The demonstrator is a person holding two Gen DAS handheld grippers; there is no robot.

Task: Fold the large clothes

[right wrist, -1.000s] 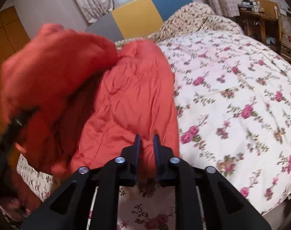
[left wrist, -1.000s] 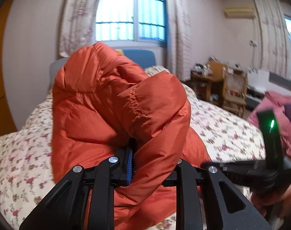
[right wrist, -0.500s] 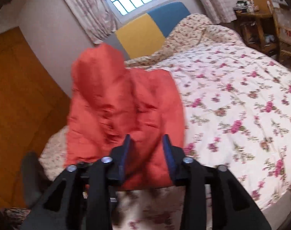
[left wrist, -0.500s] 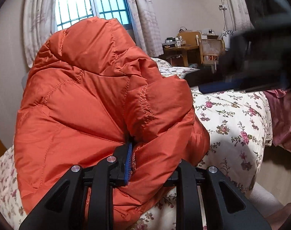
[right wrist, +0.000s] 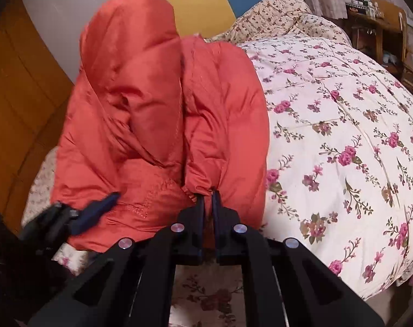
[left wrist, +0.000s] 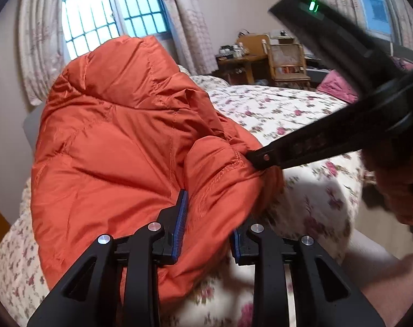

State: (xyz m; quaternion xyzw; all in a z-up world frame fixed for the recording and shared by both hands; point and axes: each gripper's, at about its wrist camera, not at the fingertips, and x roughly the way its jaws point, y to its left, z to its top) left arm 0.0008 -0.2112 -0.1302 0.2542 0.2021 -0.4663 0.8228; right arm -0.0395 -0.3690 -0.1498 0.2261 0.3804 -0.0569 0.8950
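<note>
An orange puffer jacket stood bunched up in a heap on the flowered bedspread, near the bed's edge. The right gripper had just been closing, its fingers nearly pressed together and pinching a gathered fold at the jacket's hem. The left gripper had just eased wider, its blue-padded fingers still flanking a thick padded roll of the jacket, touching it on both sides.
</note>
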